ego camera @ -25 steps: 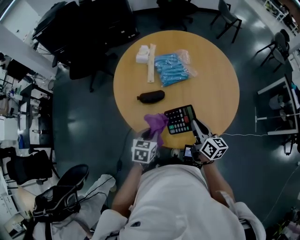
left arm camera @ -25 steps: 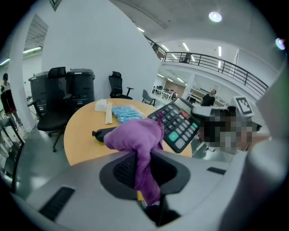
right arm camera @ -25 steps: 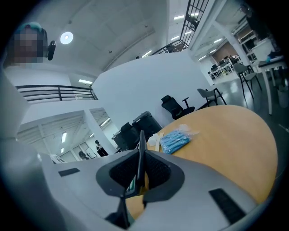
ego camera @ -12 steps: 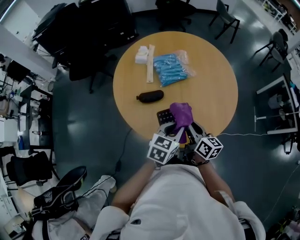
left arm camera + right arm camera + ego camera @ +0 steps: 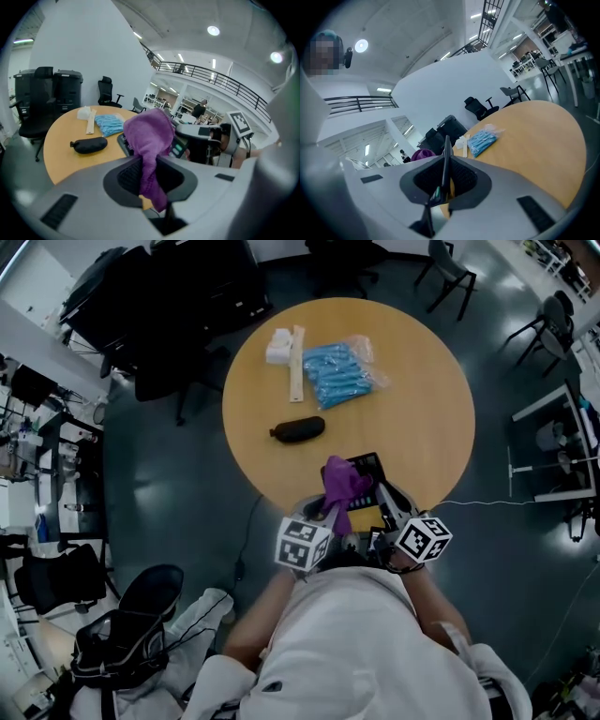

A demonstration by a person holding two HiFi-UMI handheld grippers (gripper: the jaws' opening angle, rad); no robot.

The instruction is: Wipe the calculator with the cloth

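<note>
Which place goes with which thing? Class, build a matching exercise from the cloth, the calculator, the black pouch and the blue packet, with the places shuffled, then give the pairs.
Things:
1. cloth
2. calculator
3. black pouch
4. blue packet

Places:
A. beside the wooden strip
B. clamped in the right tool
C. lying by itself on the table
D. clamped in the left tool

Pairs: 1-D, 2-B, 3-C, 4-A
</note>
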